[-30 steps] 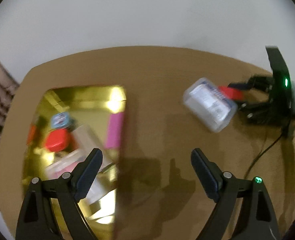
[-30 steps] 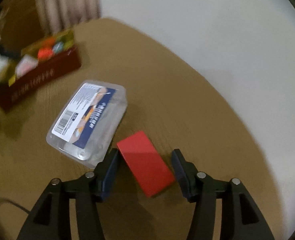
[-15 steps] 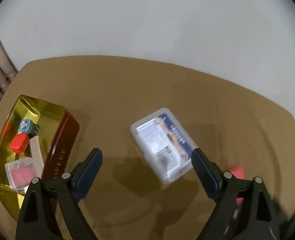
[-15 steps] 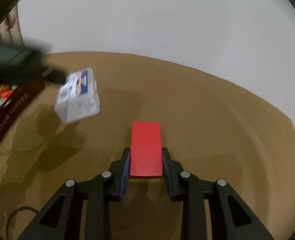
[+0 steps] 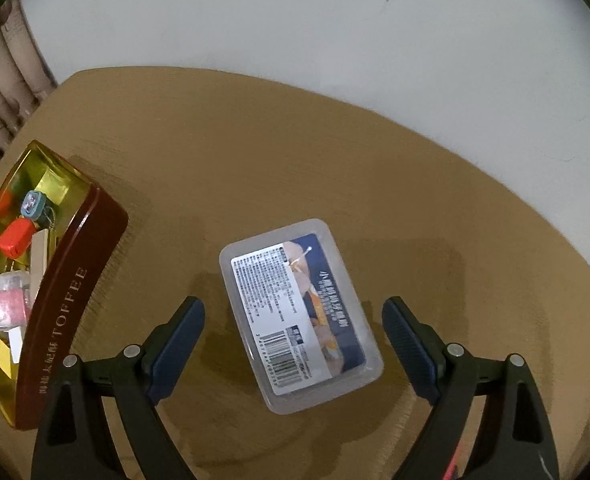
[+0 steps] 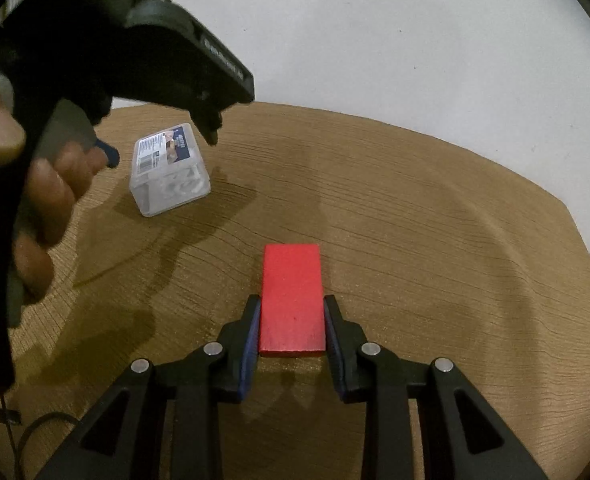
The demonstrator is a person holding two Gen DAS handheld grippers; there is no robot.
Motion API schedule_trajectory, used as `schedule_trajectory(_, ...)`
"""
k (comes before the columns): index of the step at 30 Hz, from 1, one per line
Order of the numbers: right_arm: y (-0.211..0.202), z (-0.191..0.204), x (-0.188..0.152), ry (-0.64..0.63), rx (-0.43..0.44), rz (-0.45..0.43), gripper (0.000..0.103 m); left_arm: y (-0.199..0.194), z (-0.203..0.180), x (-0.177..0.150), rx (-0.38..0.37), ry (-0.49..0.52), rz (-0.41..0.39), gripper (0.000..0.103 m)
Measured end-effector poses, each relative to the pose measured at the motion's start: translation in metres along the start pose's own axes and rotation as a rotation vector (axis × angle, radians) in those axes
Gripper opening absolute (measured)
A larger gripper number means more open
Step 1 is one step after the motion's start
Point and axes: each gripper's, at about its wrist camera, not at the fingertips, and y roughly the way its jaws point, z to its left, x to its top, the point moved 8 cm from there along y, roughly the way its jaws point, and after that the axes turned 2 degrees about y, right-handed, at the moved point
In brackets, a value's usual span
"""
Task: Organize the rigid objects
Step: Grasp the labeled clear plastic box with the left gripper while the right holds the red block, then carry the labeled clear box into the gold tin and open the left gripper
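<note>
A clear plastic box (image 5: 299,316) with a blue and white label lies on the brown table. My left gripper (image 5: 293,320) is open, its fingers either side of the box and apart from it. The box also shows in the right wrist view (image 6: 169,168). My right gripper (image 6: 291,320) is shut on a flat red block (image 6: 291,298), held just above the table. A maroon toffee tin (image 5: 61,304) with a gold inside stands at the left and holds several small items.
The hand holding the left gripper (image 6: 55,120) fills the left of the right wrist view. The round table's edge (image 5: 495,168) curves behind, with a white wall beyond. A black cable (image 6: 35,432) lies at the near left.
My left gripper swung right from the tin and came down around the clear box. My right gripper turned, closed on the red block and now holds it.
</note>
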Motion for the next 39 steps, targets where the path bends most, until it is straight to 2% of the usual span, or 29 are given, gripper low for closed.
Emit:
schedule_trajectory(3, 0.003, 0.007, -0.005, 0.002, 0.001, 0.000, 0.030, 0.009, 0.001, -0.002, -0.005, 0.024, 0.007, 0.086)
schedule_trajectory(4, 0.003, 0.006, -0.006, 0.001, 0.000, -0.001, 0.030, 0.011, 0.002, -0.002, -0.008, 0.032, 0.004, 0.082)
schedule_trajectory(5, 0.003, 0.003, -0.008, 0.001, 0.000, -0.001, 0.030, 0.012, 0.005, -0.004, -0.015, 0.042, 0.006, 0.071)
schedule_trajectory(7, 0.004, 0.000, -0.009, 0.003, 0.003, 0.000, 0.030, 0.015, 0.008, -0.008, -0.040, 0.058, 0.015, 0.061)
schedule_trajectory(18, 0.005, -0.005, -0.016, -0.006, -0.003, 0.000, 0.030, 0.002, 0.048, -0.022, -0.012, 0.153, -0.033, 0.059)
schedule_trajectory(30, 0.005, -0.003, -0.017, -0.005, -0.003, 0.000, 0.030, -0.037, 0.085, -0.057, -0.011, 0.272, -0.088, 0.059)
schedule_trajectory(39, 0.005, -0.003, -0.017, -0.007, -0.004, 0.000, 0.031, -0.070, 0.119, -0.079, -0.033, 0.296, -0.105, 0.059)
